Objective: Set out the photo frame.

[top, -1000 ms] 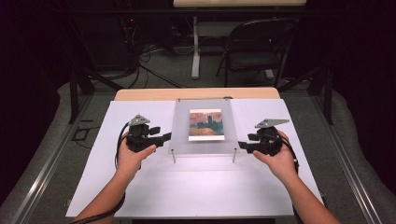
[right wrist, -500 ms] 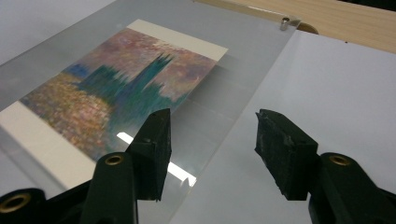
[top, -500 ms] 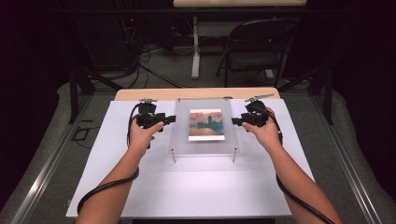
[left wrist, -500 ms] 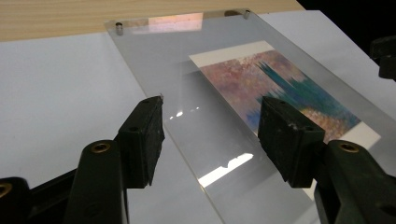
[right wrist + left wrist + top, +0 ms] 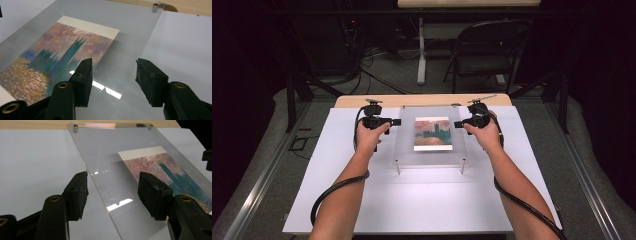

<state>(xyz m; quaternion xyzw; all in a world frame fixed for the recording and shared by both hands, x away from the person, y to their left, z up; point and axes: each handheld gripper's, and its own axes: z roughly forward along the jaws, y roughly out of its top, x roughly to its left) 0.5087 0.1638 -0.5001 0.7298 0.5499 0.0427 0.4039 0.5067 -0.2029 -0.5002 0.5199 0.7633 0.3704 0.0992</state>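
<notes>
**Both grippers lining up on acrylic frame edges**

Left hand-held gripper (image 5: 112, 195) and right hand-held gripper (image 5: 113, 81): jaws wide, just been closing slightly, straddling the clear frame (image 5: 430, 135) side edges, pads not pressing. Frame rests mid-desk (image 5: 362, 200), holding a painting print (image 5: 432, 133). Risk: uneven grip, slick panel slips or tilts.

Probably a recording lab; black curtains (image 5: 242, 100), floor cables (image 5: 377, 60), folding chair (image 5: 482, 55)

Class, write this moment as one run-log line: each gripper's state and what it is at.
left gripper: open, astride acrylic panel left edge | right gripper: open, astride right edge | painting print: flat under panel | panel: unlifted
</notes>
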